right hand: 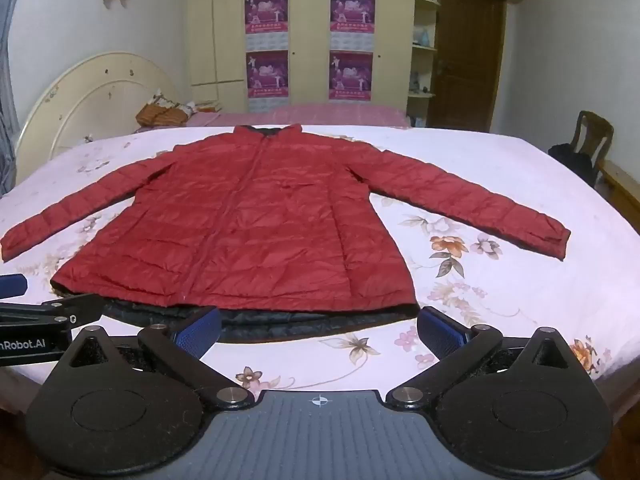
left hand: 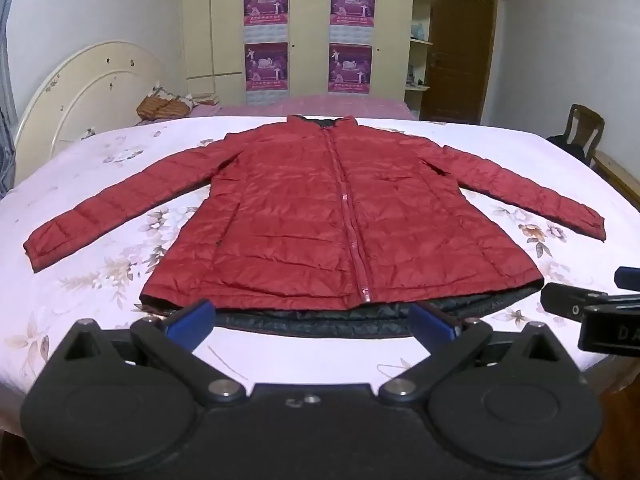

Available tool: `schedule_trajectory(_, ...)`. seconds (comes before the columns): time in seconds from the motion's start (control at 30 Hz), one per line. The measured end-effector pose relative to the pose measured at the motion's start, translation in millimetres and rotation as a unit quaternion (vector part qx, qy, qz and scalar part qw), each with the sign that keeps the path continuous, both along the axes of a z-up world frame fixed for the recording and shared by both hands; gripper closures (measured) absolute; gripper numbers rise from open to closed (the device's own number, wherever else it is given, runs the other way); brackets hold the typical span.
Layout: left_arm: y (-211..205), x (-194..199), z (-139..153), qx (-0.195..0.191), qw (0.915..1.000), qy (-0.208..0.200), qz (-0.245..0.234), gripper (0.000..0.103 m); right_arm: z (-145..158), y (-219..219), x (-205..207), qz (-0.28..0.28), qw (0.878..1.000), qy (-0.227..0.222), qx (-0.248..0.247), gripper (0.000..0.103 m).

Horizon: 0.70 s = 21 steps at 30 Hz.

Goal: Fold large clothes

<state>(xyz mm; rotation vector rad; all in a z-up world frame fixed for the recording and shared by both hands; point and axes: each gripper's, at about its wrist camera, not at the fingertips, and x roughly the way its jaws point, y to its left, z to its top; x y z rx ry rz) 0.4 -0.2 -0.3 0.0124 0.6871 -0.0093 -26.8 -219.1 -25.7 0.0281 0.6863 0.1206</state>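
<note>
A red quilted jacket (left hand: 320,220) lies flat, zipped, front up on the floral sheet, sleeves spread to both sides, collar at the far end; it also shows in the right wrist view (right hand: 248,232). Its dark lining (left hand: 320,322) sticks out below the hem. My left gripper (left hand: 312,324) is open and empty, just short of the hem near the zipper. My right gripper (right hand: 320,332) is open and empty, before the hem's right part. The right gripper's side shows at the edge of the left wrist view (left hand: 592,312); the left gripper's side shows in the right wrist view (right hand: 48,312).
The bed (left hand: 100,272) with the pale floral sheet fills the foreground. A cream headboard (left hand: 88,96) stands at the far left, a wardrobe with posters (left hand: 308,36) behind, a wooden door (left hand: 460,48) and a chair (left hand: 584,128) at the right.
</note>
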Motion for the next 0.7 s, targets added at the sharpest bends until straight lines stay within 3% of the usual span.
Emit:
schedule_trajectory(0.27,19.5,-1.0,1.6,-0.009,0.9999,-0.003,-0.003,0.000,-0.2,2.9,1.2,0.003,1.000,0.000,0.001,0.000)
schedule_trajectory(0.7,9.7,-1.5,2.0,-0.001,1.0000,-0.004,0.004,0.000,1.2,2.1,0.1,0.003,1.000,-0.004,0.001,0.000)
